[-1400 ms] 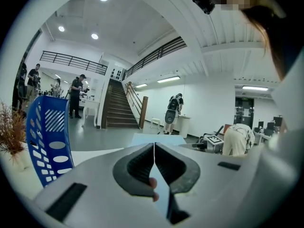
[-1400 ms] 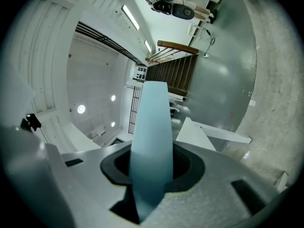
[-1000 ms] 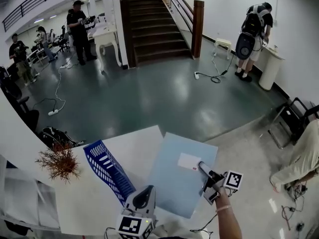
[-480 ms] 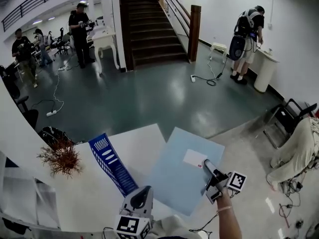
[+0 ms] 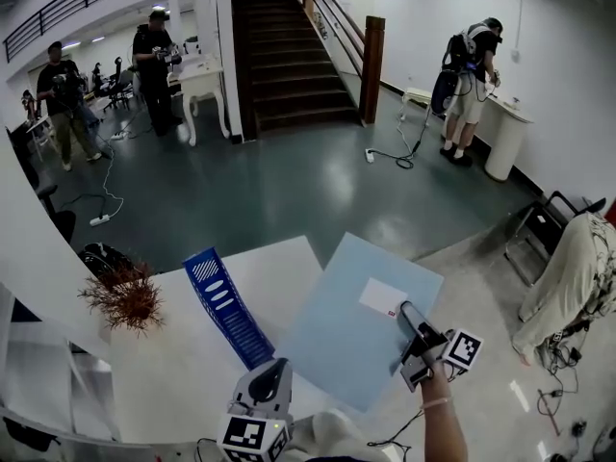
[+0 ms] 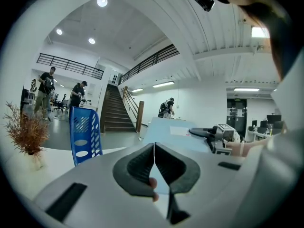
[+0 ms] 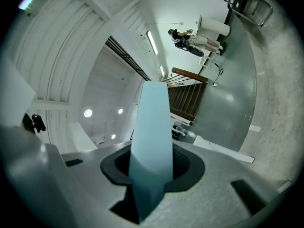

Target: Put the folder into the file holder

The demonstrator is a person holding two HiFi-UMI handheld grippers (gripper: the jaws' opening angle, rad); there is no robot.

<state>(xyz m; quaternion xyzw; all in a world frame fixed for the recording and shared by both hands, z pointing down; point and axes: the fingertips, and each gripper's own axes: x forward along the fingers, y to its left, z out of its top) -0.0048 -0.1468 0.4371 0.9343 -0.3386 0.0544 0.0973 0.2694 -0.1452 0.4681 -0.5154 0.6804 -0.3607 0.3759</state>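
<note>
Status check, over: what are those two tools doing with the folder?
Left tool and right tool both clamped on the folder. Folder held beside the file holder, not in yet. Nothing between them.

Bright, even light from ceiling lamps (image 6: 100, 2); soft glare sheens the grey floor (image 5: 327, 176); fisheye bends every edge, corners go black.

Floor (image 5: 289, 181): is gleaming grey-green, with cables (image 5: 106, 176) trailing across it.
Staircase (image 5: 289, 65): is rising dark at the back.
Walls (image 5: 568, 37): are standing plain white.
Bench (image 5: 173, 364): is stretching white in front.
Ceiling lamps (image 6: 100, 2): are glowing round.
</note>
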